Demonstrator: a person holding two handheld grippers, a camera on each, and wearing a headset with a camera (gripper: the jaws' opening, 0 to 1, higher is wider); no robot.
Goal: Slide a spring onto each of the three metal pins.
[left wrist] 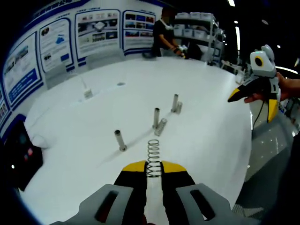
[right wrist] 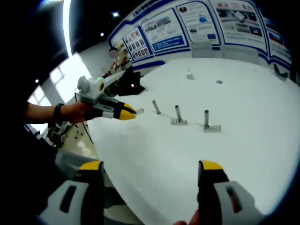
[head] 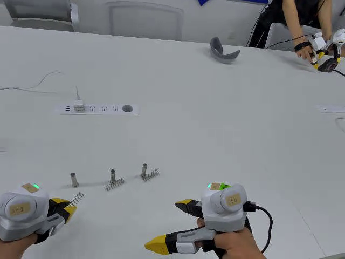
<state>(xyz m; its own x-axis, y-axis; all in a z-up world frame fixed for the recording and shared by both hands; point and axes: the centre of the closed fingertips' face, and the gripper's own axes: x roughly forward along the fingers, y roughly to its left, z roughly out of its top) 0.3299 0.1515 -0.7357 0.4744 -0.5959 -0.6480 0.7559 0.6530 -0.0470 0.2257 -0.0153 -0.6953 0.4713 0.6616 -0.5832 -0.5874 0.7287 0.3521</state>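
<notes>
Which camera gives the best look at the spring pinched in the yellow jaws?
The left gripper view: the spring stands close up, coils clear, pinched by the left gripper. The head view shows it small at that gripper's tip; the right gripper view, tiny.

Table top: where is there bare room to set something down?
Free: the wide stretch between the power strip and the row of pins, and the table right of the pins. Crowded: around the pins and loose springs, where the left tool grips a spring.
</notes>
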